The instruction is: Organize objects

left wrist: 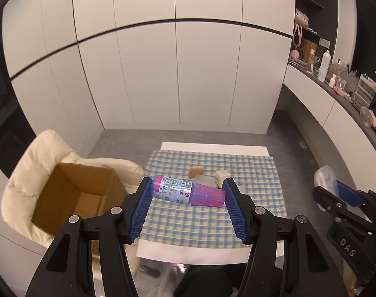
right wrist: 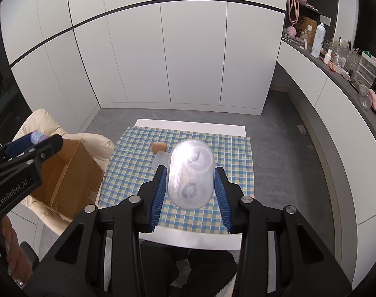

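The small things on the checked cloth [left wrist: 212, 220] are hard to read: in the left wrist view a tan lump [left wrist: 195, 171], a pale cube-like piece [left wrist: 222, 176] and something translucent between them are blurred and partly hidden behind the held bottle, and the near edge of the white desk [right wrist: 188, 240] is cut off by the tools' black frames. The print on the bottle's label is too small to read in full. The left tool [left wrist: 188, 193] is partly open and grips a small bottle [left wrist: 188, 193] lying crosswise between its blue ribbed pads, pink cap end toward the right pad and pink base against the left one, held in the air above the cloth. The right tool [right wrist: 190, 185] is closed on a clear oval plastic case [right wrist: 190, 173], which stands up between the pads, glare washing out its upper half; dark ring-shaped marks show through its lid, but what is inside cannot be told. Left of the desk an open cardboard box [left wrist: 76, 198] sits on a cream padded chair [left wrist: 34, 163], its inside showing no contents in the visible part. In the right wrist view the left tool sits over the box's near corner. White cupboard doors [right wrist: 163, 49] fill the back wall, and a dark counter [right wrist: 341, 74] on the right carries a white spray bottle [right wrist: 318, 40], clear organisers and other clutter.
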Demonstrator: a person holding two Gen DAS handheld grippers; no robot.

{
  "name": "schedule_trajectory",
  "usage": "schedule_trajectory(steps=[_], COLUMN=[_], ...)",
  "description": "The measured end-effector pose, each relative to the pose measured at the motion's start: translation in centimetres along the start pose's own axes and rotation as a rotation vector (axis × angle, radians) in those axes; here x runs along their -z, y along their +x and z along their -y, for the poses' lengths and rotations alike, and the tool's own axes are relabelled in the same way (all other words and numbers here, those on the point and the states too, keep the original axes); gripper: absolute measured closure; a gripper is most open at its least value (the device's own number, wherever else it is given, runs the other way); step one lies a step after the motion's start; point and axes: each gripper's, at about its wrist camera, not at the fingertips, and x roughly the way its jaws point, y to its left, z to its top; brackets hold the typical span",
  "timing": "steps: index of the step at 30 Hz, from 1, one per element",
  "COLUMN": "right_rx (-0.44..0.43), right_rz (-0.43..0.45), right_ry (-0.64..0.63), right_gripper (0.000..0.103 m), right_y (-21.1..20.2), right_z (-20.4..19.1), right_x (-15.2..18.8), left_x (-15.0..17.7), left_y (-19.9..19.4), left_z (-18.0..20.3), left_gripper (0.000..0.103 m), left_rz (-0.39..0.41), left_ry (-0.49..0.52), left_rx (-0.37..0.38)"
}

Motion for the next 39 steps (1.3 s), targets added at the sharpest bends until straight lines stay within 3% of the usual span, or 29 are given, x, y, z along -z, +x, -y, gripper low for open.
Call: schedule_trajectory(steps=[11, 21, 39], right_rx=[0.019, 0.001, 0.001], right_rz=[0.003, -0.026, -0.098], right_ry=[0.013, 0.006, 0.028], right_gripper=[0.063, 0.063, 0.063], right_y=[-2.7, -3.1, -3.6], right_z=[0.1, -0.4, 1.4], right_x=[4.1, 8.8, 17.3], left_x=[3.5, 6.9, 16.0], left_y=[-3.0, -3.9, -4.1], left_z=[-0.6, -1.5, -1.5], left_gripper=[0.045, 0.045, 0.045], left_rz=[0.009, 0.016, -0.052], left_ry=[0.006, 0.007, 0.030], left_rx=[0.042, 0.027, 0.064])
